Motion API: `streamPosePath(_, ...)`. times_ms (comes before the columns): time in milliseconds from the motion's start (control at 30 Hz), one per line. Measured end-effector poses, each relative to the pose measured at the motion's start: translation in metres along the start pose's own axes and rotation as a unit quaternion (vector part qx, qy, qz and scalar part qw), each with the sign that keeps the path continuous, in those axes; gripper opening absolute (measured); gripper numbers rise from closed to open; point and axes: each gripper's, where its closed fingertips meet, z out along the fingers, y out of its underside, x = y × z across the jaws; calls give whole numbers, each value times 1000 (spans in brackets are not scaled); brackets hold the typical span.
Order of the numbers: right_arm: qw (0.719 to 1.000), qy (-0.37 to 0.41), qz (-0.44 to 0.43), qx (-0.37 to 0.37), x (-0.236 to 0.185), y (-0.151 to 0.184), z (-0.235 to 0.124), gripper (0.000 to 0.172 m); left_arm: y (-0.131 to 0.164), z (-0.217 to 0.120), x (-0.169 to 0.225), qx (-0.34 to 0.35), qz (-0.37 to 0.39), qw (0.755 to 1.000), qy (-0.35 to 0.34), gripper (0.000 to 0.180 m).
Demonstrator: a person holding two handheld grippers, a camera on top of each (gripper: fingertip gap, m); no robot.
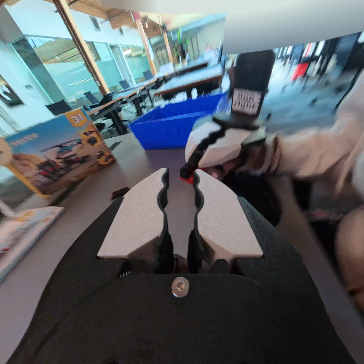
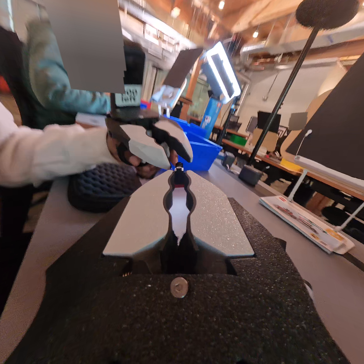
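Observation:
My right gripper (image 2: 178, 174) is shut on a small black and red brick piece (image 2: 178, 178), with both pads pressed on its sides. A black stud on the piece sticks out past the fingertips. The left wrist view shows the same piece (image 1: 187, 173) pinched at the tip of the right gripper (image 1: 190, 167), just above the grey table (image 1: 153, 163). My left gripper (image 1: 181, 174) is open and holds nothing; the piece is close beside its right fingertip (image 1: 197, 175). In the right wrist view the left gripper (image 2: 178, 162) is open just above the piece.
A blue bin (image 1: 167, 128) stands on the table behind the grippers and also shows in the right wrist view (image 2: 201, 155). A toy box (image 1: 59, 149), a booklet (image 1: 25, 232) and a small dark piece (image 1: 120, 192) lie left. A black pouch (image 2: 102, 187) lies under the left arm.

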Motion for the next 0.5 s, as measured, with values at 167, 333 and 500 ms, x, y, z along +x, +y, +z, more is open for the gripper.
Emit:
streamPosePath(167,994,-16,-58,-86,-7,25,5,8,34,3,4,-127,176,976,-17,11)
streamPosePath(333,999,-25,-9,19,-9,-5,1,9,20,4,13,-61,27,997,34,9)
streamPosePath(500,984,-26,79,158,-2,-39,-10,34,-16,4,19,68,-128,986,81,9)
